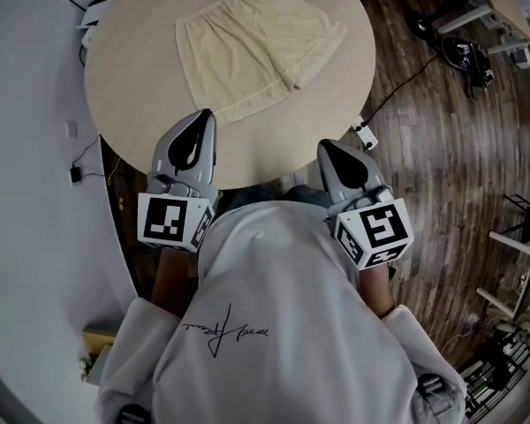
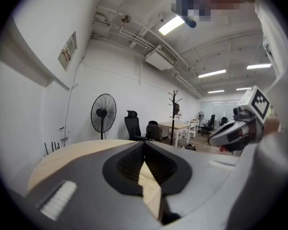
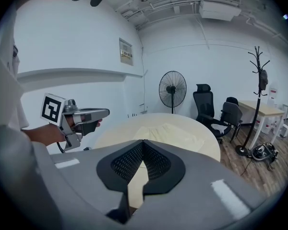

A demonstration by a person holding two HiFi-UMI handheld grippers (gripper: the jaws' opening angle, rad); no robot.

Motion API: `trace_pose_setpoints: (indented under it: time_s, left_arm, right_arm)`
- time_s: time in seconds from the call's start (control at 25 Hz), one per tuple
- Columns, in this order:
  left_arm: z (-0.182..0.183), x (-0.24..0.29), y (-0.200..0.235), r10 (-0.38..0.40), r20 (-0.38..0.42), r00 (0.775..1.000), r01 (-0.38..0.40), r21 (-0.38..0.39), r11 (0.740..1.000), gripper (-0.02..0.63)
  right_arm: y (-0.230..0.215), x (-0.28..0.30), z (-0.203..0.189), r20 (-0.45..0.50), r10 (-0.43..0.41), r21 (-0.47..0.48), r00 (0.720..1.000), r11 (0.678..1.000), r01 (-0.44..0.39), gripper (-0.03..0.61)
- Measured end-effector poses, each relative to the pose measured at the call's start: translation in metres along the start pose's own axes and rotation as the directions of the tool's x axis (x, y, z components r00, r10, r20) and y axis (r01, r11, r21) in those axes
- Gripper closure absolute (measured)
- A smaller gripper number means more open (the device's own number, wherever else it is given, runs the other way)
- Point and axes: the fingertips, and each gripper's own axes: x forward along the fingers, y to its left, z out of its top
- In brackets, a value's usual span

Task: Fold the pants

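A pair of cream shorts (image 1: 252,49) lies spread flat on the round light-wood table (image 1: 141,87), waistband toward me. The shorts (image 3: 170,134) show again in the right gripper view, beyond the jaws. My left gripper (image 1: 208,113) hovers shut and empty over the near table edge, close to the shorts' near left corner. My right gripper (image 1: 322,146) is shut and empty too, at the table's near right edge, apart from the fabric. In the left gripper view the shut left gripper (image 2: 145,143) points across the table, and the right gripper (image 2: 213,140) is at its right.
A dark wood floor (image 1: 442,122) lies right of the table with cables and a power strip (image 1: 365,136). White wall (image 1: 26,148) curves along the left. A standing fan (image 3: 172,91), office chairs (image 3: 205,104) and a coat rack (image 3: 258,80) stand beyond the table.
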Motion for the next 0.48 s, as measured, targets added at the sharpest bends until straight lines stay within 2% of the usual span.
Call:
trace_pose_setpoints:
  time_s: [0.2, 0.36, 0.48]
  left_arm:
    - [0.001, 0.008, 0.028, 0.011, -0.007, 1.0, -0.011, 0.041, 0.999, 0.607]
    - [0.004, 0.023, 0.042, -0.017, -0.018, 1.0, 0.019, 0.108, 0.994, 0.607]
    - [0.003, 0.037, 0.055, -0.031, -0.031, 0.999, 0.035, 0.117, 0.993, 0.607]
  right_arm:
    - [0.004, 0.02, -0.002, -0.031, 0.005, -0.02, 0.999, 1.0, -0.006, 0.581]
    - [-0.003, 0.027, -0.002, -0.04, -0.005, -0.023, 0.999, 1.0, 0.004, 0.581]
    - [-0.014, 0.031, 0.002, -0.025, -0.022, -0.02, 0.999, 1.0, 0.022, 0.581]
